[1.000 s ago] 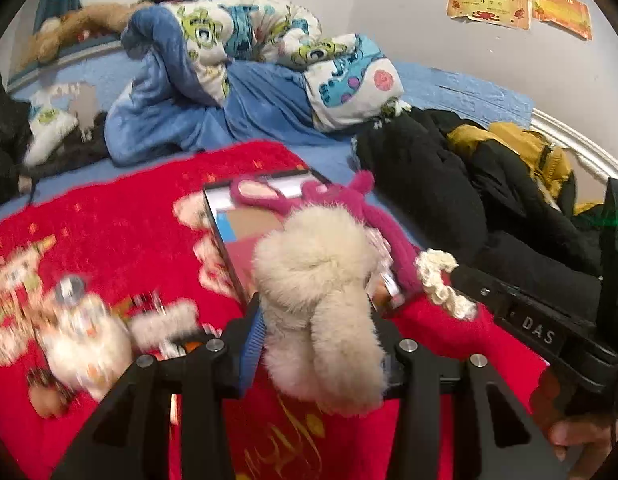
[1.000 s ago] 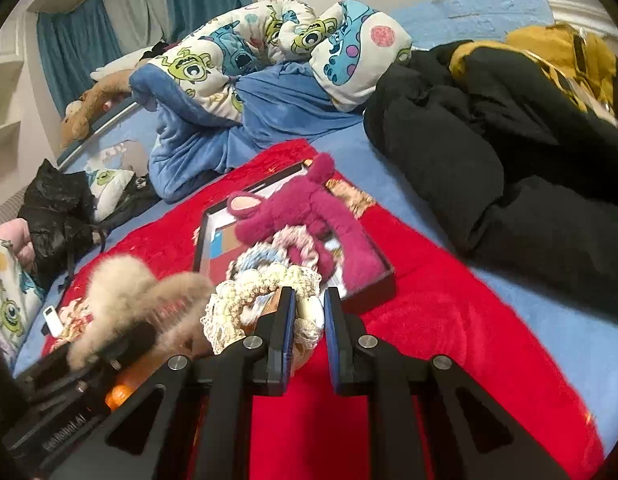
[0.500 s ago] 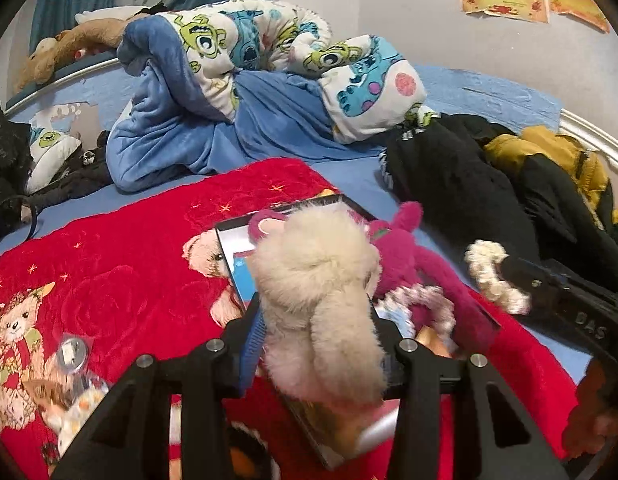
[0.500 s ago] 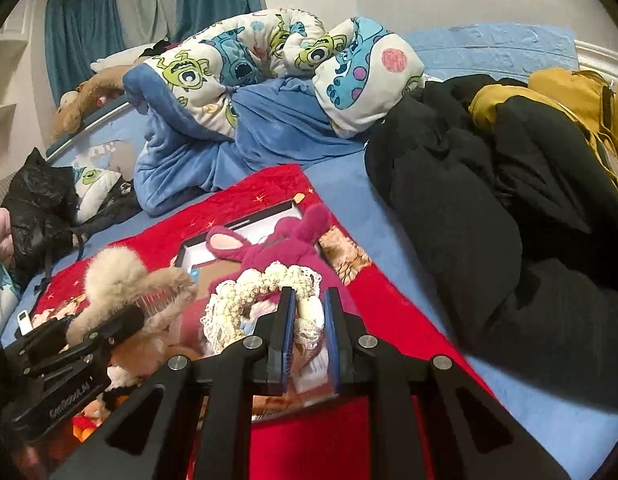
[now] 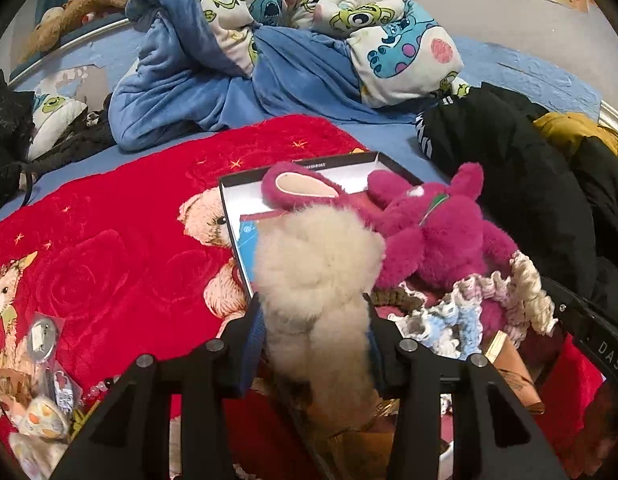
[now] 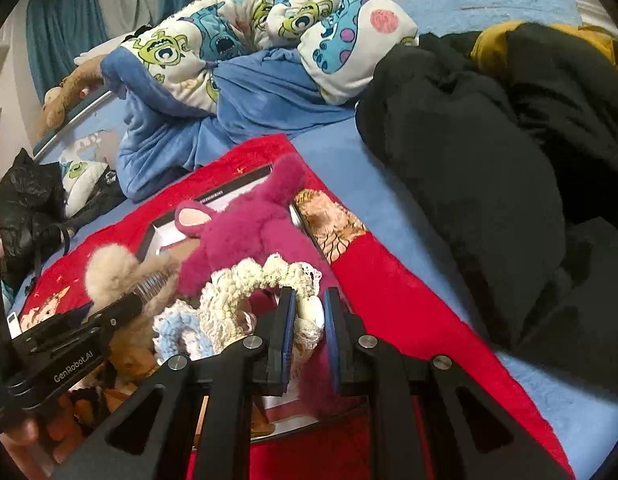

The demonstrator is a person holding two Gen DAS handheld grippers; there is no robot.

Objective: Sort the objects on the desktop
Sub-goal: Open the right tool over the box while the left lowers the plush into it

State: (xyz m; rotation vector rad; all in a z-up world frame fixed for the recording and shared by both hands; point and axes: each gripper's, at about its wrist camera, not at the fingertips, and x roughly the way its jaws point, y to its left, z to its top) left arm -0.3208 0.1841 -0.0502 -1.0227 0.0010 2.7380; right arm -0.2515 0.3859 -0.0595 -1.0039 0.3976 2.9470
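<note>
Red blanket [image 5: 109,240] beneath both tilted claws, each clamping fluff.

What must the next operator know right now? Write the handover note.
Left gripper: shut on the beige fluffy clip, held over the box.
Right gripper: shut on the cream scrunchie, also above the box.
In the box: magenta plush bear, pale blue scrunchie.
Not yet done: release both items into the box.
Left: badge and trinkets on the red blanket.
</note>
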